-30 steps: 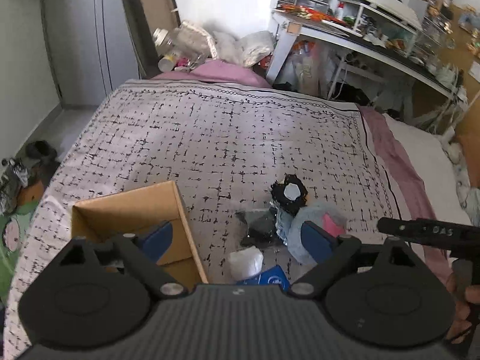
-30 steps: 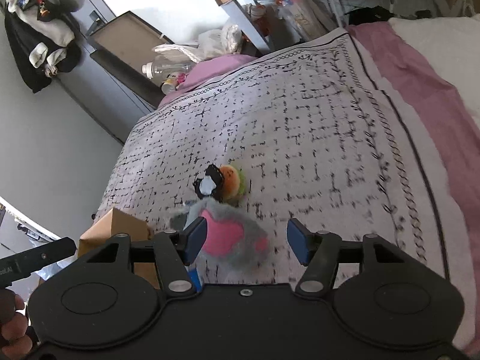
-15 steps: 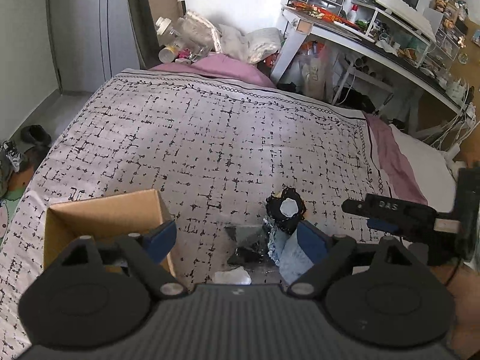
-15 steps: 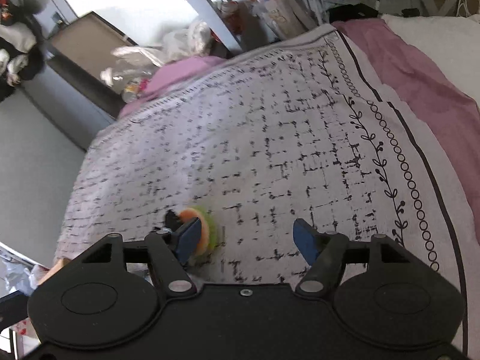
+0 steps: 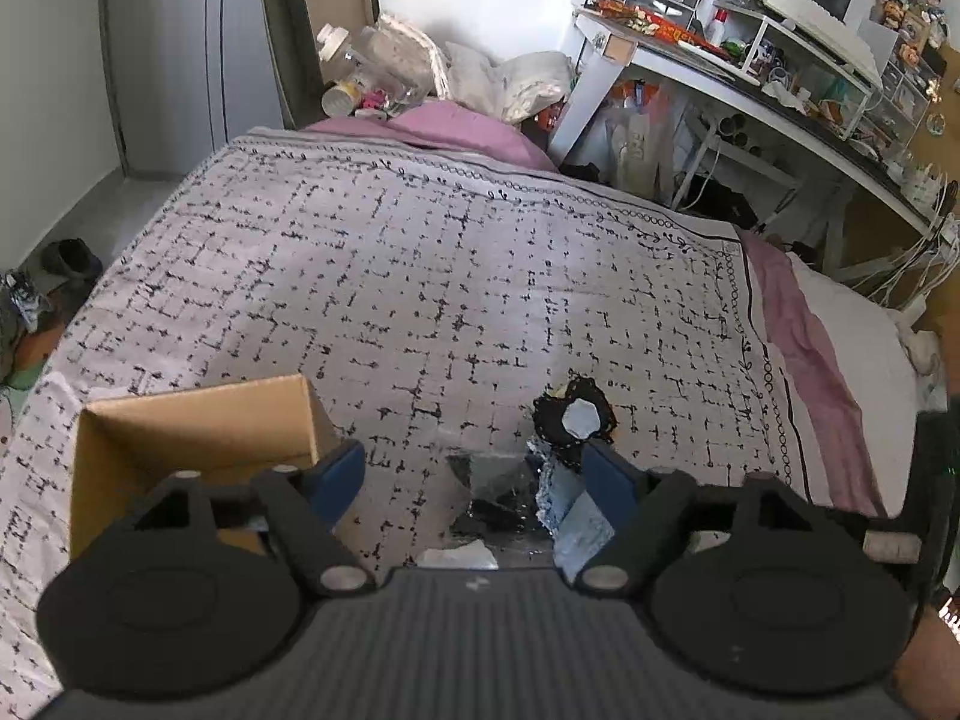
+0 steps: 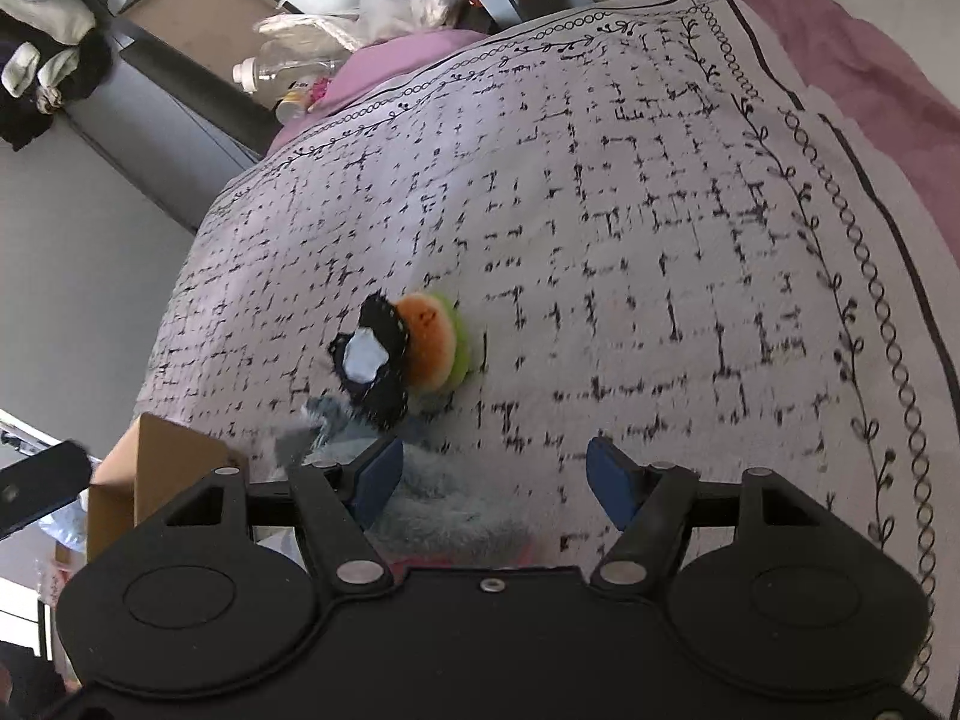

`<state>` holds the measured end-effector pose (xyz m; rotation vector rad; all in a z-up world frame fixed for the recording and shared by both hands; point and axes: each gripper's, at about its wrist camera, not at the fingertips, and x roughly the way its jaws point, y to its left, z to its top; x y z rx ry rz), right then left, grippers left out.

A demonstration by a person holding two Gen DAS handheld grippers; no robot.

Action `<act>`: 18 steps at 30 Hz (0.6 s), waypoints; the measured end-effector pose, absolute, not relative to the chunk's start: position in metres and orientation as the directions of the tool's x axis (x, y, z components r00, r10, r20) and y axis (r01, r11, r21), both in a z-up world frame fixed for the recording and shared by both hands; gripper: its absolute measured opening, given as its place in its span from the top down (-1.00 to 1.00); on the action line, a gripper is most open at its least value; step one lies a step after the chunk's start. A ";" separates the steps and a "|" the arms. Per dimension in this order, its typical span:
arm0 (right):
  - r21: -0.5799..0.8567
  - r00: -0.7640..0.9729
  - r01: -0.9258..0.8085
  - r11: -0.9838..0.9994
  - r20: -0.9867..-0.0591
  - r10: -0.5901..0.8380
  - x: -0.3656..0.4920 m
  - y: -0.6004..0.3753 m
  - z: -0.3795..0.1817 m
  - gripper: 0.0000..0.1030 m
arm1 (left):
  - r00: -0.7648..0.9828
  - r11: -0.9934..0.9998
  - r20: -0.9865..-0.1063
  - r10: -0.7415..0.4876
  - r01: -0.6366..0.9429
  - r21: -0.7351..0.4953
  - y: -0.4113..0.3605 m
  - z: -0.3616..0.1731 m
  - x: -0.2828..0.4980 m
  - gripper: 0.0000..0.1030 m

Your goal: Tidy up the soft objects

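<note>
On the patterned bedspread [image 5: 456,276] lies a small heap of soft things: a black plush with a white patch [image 5: 573,420], a dark shiny piece [image 5: 498,486] and a pale grey-blue plush [image 5: 570,516]. My left gripper [image 5: 474,477] hangs over the heap. Its jaws are closing with the dark piece between them, and the pads are clear of it. In the right wrist view the black plush [image 6: 372,354] leans on an orange-and-green plush [image 6: 435,342]. My right gripper [image 6: 495,483] is open above a grey furry plush [image 6: 444,516] with a pink underside.
An open cardboard box [image 5: 198,426] stands on the bed left of the heap, also seen as the box [image 6: 174,462] in the right wrist view. A cluttered desk [image 5: 750,84] runs along the far right. Bags and bottles [image 5: 384,72] pile at the bed's far end. Shoes [image 5: 66,258] lie on the floor at left.
My left gripper's jaws have narrowed over the heap. The right gripper has left the left wrist view. The right gripper has dropped closer to the toys, its jaws slightly wider.
</note>
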<state>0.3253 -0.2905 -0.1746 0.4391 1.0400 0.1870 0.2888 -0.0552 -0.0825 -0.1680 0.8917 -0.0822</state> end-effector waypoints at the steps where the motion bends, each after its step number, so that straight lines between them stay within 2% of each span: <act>1: 0.442 0.498 0.059 0.895 -0.790 0.357 0.323 -0.291 -0.177 -0.31 | 0.620 0.983 -0.771 -0.145 0.001 -0.184 -0.056 -0.084 0.290 -0.35; 4: 0.455 0.490 0.065 0.888 -0.790 0.368 0.316 -0.292 -0.182 -0.30 | 0.609 0.980 -0.777 -0.161 0.003 -0.200 -0.058 -0.086 0.292 -0.24; 13: 0.514 0.454 0.069 0.855 -0.779 0.432 0.290 -0.290 -0.192 -0.28 | 0.537 0.974 -0.814 -0.221 0.077 -0.214 -0.084 -0.103 0.292 -0.15; 17: 0.589 0.437 0.079 0.804 -0.746 0.503 0.283 -0.292 -0.197 0.11 | 0.461 0.969 -0.852 -0.248 0.101 -0.227 -0.094 -0.119 0.291 -0.05; 18: 0.596 0.434 0.081 0.799 -0.743 0.510 0.282 -0.293 -0.198 0.12 | 0.440 0.968 -0.863 -0.249 0.108 -0.225 -0.097 -0.124 0.291 -0.02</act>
